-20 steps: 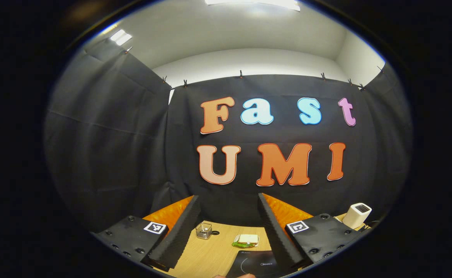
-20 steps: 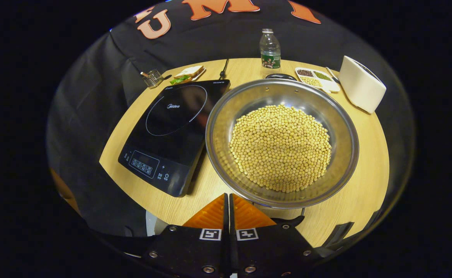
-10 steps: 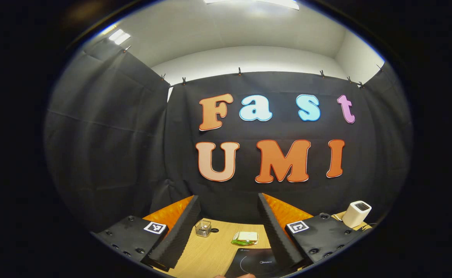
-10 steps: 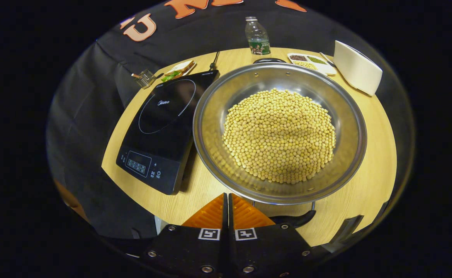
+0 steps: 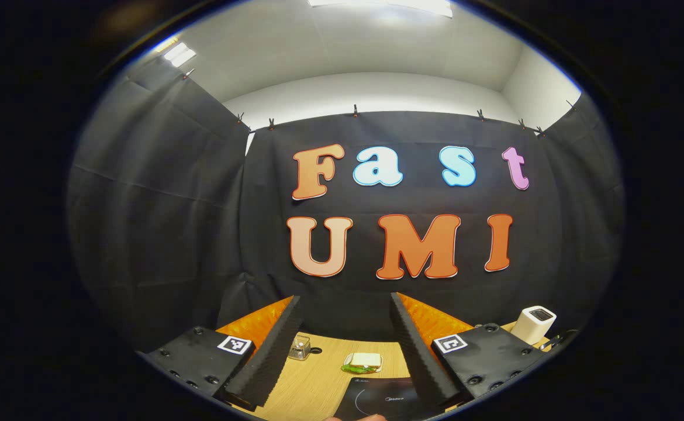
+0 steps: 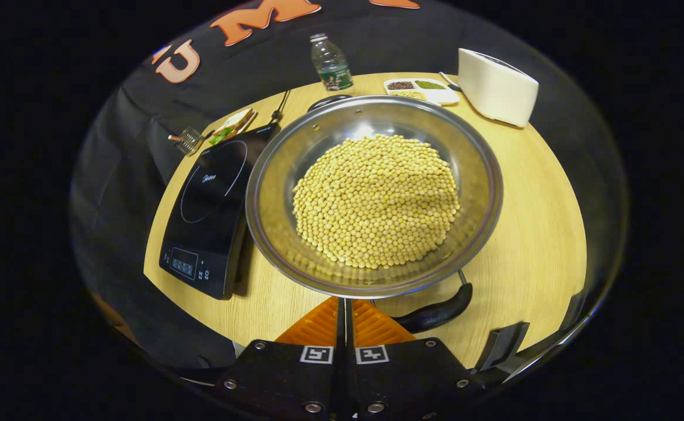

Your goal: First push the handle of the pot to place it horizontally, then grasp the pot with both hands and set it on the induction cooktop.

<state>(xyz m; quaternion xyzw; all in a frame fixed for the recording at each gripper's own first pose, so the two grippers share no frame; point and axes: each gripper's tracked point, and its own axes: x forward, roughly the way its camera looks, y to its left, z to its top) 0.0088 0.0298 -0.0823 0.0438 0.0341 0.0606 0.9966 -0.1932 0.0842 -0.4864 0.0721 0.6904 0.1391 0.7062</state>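
Observation:
A wide steel pot (image 6: 482, 169) heaped with yellow beans stands on the round wooden table (image 6: 541, 234) in the right gripper view. Its near black handle (image 6: 435, 314) curves just right of my right gripper (image 6: 345, 304), which is shut with nothing between its fingers, tips at the pot's near rim. A second handle (image 6: 327, 102) shows at the far rim. The black induction cooktop (image 6: 207, 199) lies left of the pot, touching or nearly so. In the left gripper view my left gripper (image 5: 345, 318) is open, held high above the cooktop (image 5: 386, 400) corner.
At the table's back stand a water bottle (image 6: 330, 61), a divided dish of grains (image 6: 421, 90) and a white toaster (image 6: 497, 85). A sandwich on a plate (image 6: 232, 124) and a small wire holder (image 6: 189, 140) sit behind the cooktop. A fingertip (image 5: 356, 417) edges the left gripper view.
The right gripper swung right around the pot's near side, so the near handle now shows at its right. The left gripper drifted slightly; both keep their state.

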